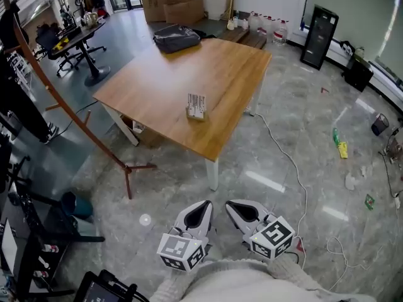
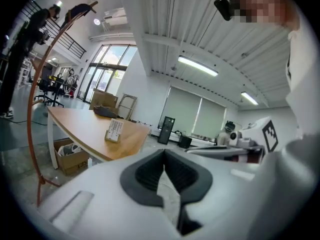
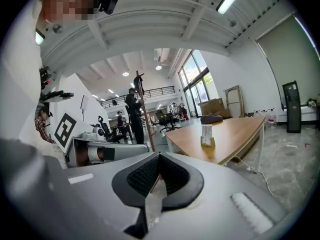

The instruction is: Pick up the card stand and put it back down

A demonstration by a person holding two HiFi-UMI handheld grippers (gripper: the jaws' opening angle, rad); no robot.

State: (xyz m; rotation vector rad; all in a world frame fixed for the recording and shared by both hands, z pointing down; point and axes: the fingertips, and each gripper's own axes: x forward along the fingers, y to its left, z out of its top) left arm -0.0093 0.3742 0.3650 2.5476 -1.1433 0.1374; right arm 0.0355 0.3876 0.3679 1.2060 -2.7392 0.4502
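The card stand [image 1: 196, 107] is a small clear holder with a white printed card, upright near the front right of the wooden table [image 1: 157, 87]. Both grippers hang low over the floor, well short of the table and close side by side. My left gripper [image 1: 203, 205] has its jaws together with nothing in them. My right gripper [image 1: 234, 204] is likewise shut and empty. The card stand [image 2: 114, 131] appears far off to the left in the left gripper view, beyond the shut left gripper [image 2: 164, 154]. It shows far ahead, right of centre [image 3: 206, 134], in the right gripper view, past the shut right gripper [image 3: 159, 156].
A dark bag [image 1: 176, 38] lies at the table's far end. A slanted wooden rack pole [image 1: 75, 115] stands left of the table. A white cable [image 1: 286, 159] runs over the floor on the right. Cardboard boxes [image 1: 167, 2] and a black tower [image 1: 318, 36] stand at the back.
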